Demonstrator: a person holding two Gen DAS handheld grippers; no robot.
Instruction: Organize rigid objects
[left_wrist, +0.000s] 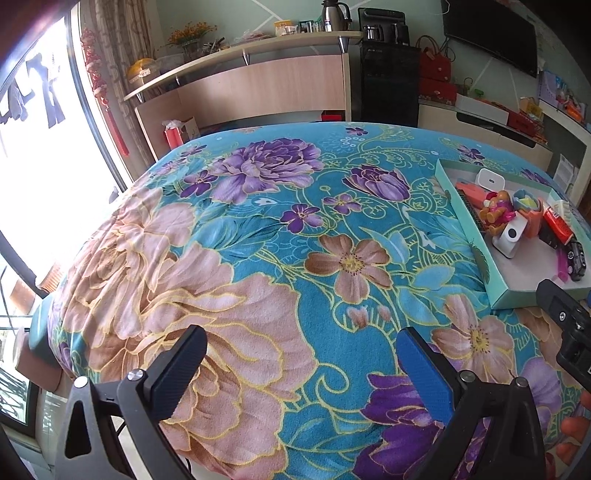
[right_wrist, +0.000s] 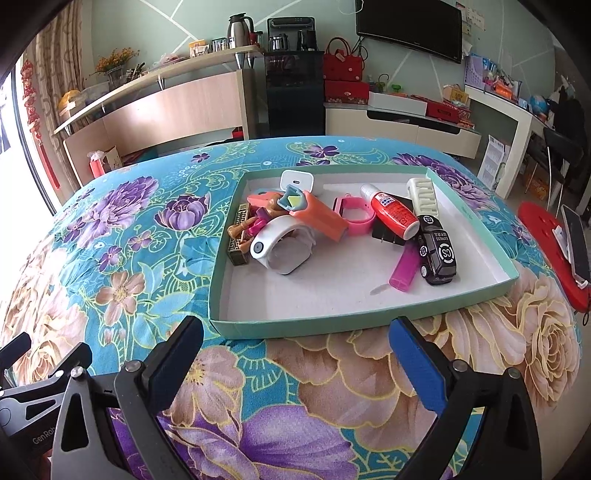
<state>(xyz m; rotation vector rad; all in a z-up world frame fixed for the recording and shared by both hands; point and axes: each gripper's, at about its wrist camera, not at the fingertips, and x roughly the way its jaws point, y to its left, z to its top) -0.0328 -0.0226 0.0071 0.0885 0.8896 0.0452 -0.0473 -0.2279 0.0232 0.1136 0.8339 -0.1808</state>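
Note:
A shallow teal-rimmed box (right_wrist: 314, 326) lies on the flowered cloth and holds a pile of small rigid objects: a white charger (right_wrist: 296, 181), an orange toy (right_wrist: 321, 216), a white band (right_wrist: 282, 245), a pink watch strap (right_wrist: 352, 216), a red-and-white bottle (right_wrist: 393, 210), a black toy car (right_wrist: 437, 251), a pink lighter (right_wrist: 404, 269) and a white comb (right_wrist: 423, 197). My right gripper (right_wrist: 297, 360) is open and empty, just in front of the box. My left gripper (left_wrist: 303, 365) is open and empty over the bare cloth, with the box (left_wrist: 515, 297) to its right.
The flowered cloth (left_wrist: 258, 240) covers a table. A red mat (right_wrist: 546, 251) with a phone (right_wrist: 576, 240) lies right of the box. A wooden counter (right_wrist: 166, 110), a black cabinet (right_wrist: 293, 99) and a wall television (right_wrist: 410, 27) stand behind.

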